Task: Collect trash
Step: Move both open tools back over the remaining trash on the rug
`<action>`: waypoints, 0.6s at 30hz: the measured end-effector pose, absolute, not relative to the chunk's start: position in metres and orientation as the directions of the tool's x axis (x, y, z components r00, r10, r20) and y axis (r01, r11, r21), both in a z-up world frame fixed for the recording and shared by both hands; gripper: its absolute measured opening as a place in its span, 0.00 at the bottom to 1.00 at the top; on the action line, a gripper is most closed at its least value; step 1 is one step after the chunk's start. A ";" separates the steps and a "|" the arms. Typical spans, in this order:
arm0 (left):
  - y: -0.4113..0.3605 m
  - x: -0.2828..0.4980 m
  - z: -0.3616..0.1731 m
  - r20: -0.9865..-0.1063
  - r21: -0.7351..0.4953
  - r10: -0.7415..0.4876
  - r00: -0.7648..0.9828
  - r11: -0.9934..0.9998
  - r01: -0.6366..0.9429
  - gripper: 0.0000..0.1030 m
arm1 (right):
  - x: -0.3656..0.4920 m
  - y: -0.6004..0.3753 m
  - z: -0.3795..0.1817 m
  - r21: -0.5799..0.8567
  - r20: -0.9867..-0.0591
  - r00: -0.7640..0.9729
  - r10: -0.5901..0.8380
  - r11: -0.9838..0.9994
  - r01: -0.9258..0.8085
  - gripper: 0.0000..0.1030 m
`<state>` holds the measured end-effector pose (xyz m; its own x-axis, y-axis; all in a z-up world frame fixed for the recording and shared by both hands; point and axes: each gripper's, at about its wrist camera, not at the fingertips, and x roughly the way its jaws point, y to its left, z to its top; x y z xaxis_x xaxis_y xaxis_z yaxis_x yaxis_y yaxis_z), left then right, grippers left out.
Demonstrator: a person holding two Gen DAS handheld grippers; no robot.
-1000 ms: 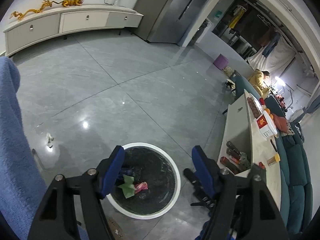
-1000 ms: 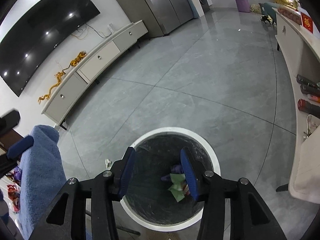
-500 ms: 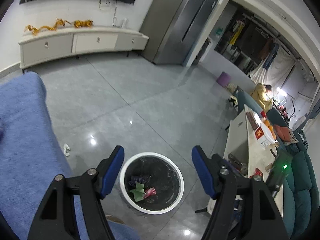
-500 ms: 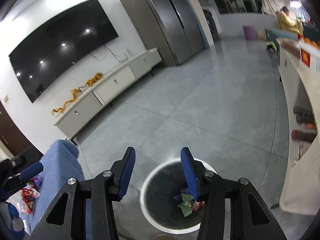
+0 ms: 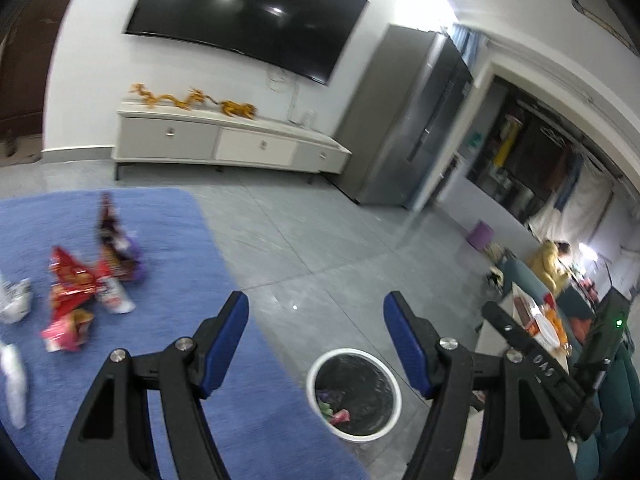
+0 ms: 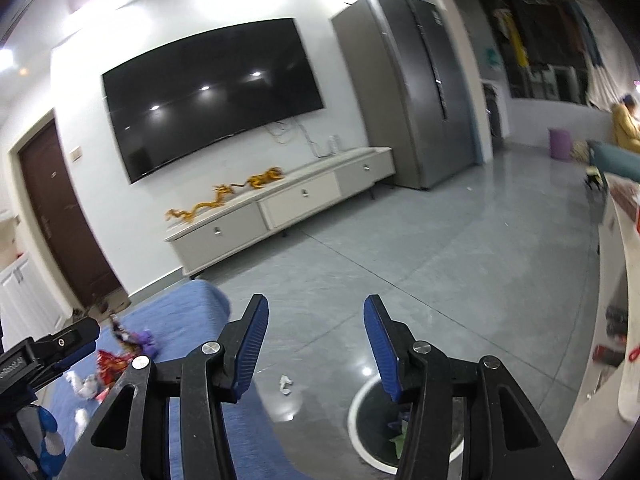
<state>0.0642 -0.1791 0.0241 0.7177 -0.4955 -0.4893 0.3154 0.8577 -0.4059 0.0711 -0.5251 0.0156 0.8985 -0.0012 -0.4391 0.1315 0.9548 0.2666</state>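
My left gripper (image 5: 316,312) is open and empty, raised over the right edge of a blue-covered surface (image 5: 168,248). Red and purple snack wrappers (image 5: 80,280) and crumpled white trash (image 5: 16,304) lie on it at the left. A white-rimmed bin (image 5: 354,394) with a black liner stands on the floor below, with wrappers inside. My right gripper (image 6: 316,316) is open and empty, above the floor; the bin (image 6: 362,412) shows at its lower right. The wrappers (image 6: 120,352) show at its left.
A small white scrap (image 6: 285,384) lies on the grey tile floor near the bin. A white TV cabinet (image 5: 224,144) and a TV stand at the far wall. A white counter (image 6: 616,280) runs along the right. A person in yellow (image 5: 554,264) sits far right.
Both grippers have lifted and tilted up away from the bin, which now sits lower and smaller. The blue surface with its wrappers has come into view at the left. Both stay open.
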 end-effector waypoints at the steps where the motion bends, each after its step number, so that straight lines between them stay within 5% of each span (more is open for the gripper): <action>1: -0.167 0.061 0.023 -0.487 -0.411 -0.486 0.726 0.861 0.301 0.66 | 0.071 -0.517 0.018 0.259 -0.436 0.900 0.009 0.959 0.116 0.46; 18: 0.010 0.025 -0.045 -0.558 -0.236 -0.062 0.828 0.968 -0.086 0.66 | 0.107 -0.411 0.007 0.142 -0.490 0.860 0.144 0.986 -0.084 0.51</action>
<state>0.0254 0.0105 -0.0445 0.8277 -0.0621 -0.5578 -0.0862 0.9680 -0.2358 0.1067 -0.4110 0.0066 0.8599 0.1441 -0.4897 -0.0844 0.9863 0.1420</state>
